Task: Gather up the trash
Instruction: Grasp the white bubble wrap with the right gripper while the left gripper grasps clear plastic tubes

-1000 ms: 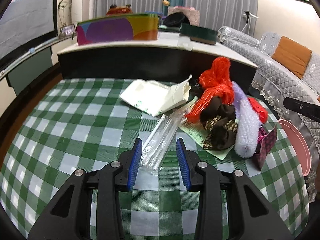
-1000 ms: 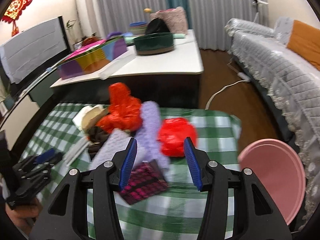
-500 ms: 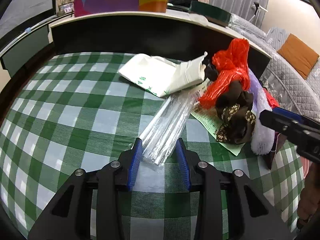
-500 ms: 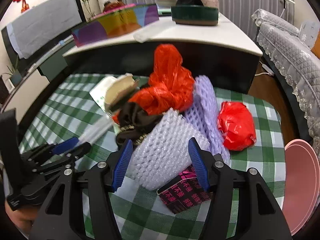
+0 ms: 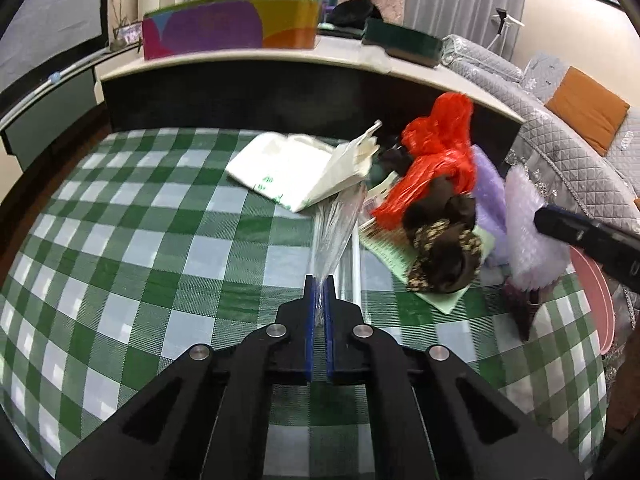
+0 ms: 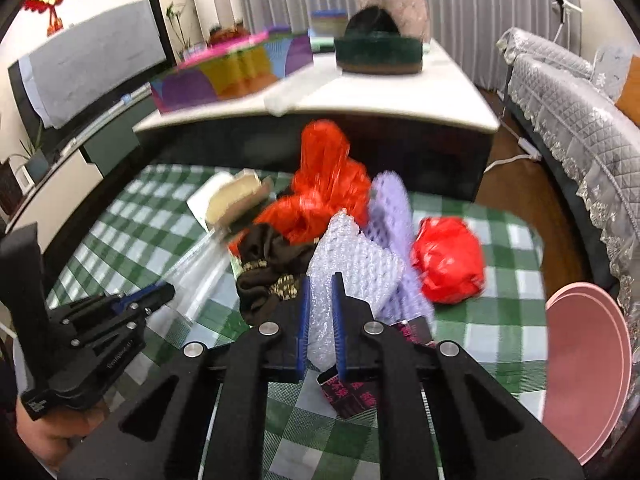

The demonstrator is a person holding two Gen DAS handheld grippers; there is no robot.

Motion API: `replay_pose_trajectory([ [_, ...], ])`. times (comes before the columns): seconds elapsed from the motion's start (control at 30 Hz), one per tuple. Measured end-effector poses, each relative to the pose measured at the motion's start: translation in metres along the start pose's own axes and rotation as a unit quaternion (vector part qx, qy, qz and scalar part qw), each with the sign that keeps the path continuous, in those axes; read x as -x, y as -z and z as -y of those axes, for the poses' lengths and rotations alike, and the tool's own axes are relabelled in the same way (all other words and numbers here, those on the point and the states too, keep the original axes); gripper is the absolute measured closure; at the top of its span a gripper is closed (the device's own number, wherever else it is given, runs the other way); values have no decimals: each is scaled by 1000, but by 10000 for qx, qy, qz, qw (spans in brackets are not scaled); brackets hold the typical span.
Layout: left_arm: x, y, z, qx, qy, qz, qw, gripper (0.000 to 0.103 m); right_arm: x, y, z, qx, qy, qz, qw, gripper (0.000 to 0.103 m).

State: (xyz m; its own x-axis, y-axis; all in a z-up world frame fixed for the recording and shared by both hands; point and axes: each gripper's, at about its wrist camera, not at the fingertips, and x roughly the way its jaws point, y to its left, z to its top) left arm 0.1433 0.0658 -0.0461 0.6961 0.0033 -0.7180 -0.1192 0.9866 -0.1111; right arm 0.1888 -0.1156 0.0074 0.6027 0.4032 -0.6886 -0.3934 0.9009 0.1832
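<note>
Trash is heaped along the far right of your green checked tablecloth [image 5: 132, 240]. There's an orange-red plastic bag [image 5: 436, 156] at the back, a brown patterned cloth [image 5: 444, 252] lying on a pale green paper [image 5: 400, 256] in front of it, and a lilac foam net [image 6: 390, 208] leaning beside them. A white paper bag [image 5: 296, 168] lies flat to the left of the heap, a small red bag [image 6: 448, 264] sits alone to the right, and a dark packet with pink print [image 6: 352, 392] lies near you. A pink dish [image 6: 584, 372] sits at the table's right edge.

Your left gripper [image 5: 319, 296] tilts down at the cloth, blue pads pinched together on the near end of the clear plastic wrapper [image 5: 336, 228], which stretches away toward the white bag. Your right gripper [image 6: 320, 320] tilts down too, and its jaws are closing, pads pressing into the white foam net [image 6: 352, 256] bulging up between them. A hand [image 6: 48, 432] shows at the bottom left, under the left gripper's handle.
</note>
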Motion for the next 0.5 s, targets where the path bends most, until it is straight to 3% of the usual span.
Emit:
replay_pose_trajectory([
  [0.5, 59, 4, 31, -321, 288, 673, 9968, 100, 96, 3, 25, -158, 298, 968, 9947, 92],
])
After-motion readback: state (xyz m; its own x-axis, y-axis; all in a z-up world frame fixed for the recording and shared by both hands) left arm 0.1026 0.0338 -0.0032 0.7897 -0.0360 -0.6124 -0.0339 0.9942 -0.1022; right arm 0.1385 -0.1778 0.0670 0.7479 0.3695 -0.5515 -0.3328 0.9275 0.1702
